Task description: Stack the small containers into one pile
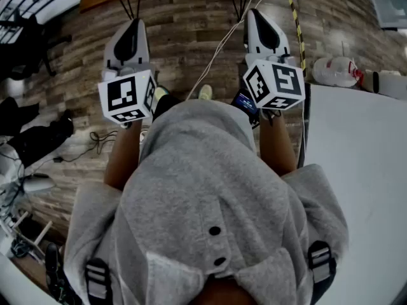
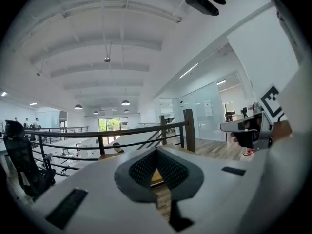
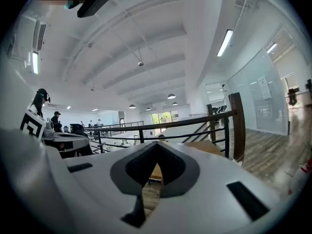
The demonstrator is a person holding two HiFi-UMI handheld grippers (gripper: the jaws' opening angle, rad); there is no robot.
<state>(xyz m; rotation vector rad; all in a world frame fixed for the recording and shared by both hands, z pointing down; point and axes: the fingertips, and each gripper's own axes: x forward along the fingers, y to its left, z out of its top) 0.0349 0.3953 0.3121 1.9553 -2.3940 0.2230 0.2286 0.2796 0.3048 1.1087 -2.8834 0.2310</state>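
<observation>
Left gripper (image 1: 132,23) and right gripper (image 1: 259,13) level over the floor (image 1: 191,49), fingers (image 2: 141,172) fully closed, both empty; small containers not in view; white surface (image 1: 356,170) lies right, its left edge nearer your right gripper

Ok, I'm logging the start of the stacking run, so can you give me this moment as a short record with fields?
Left hand-held gripper: shut, nothing between its jaws, held about level
Right hand-held gripper: shut, empty, about level
Small containers: none in view
Below the grippers: wooden floor
White table: at the person's right
Ahead: railing
</observation>
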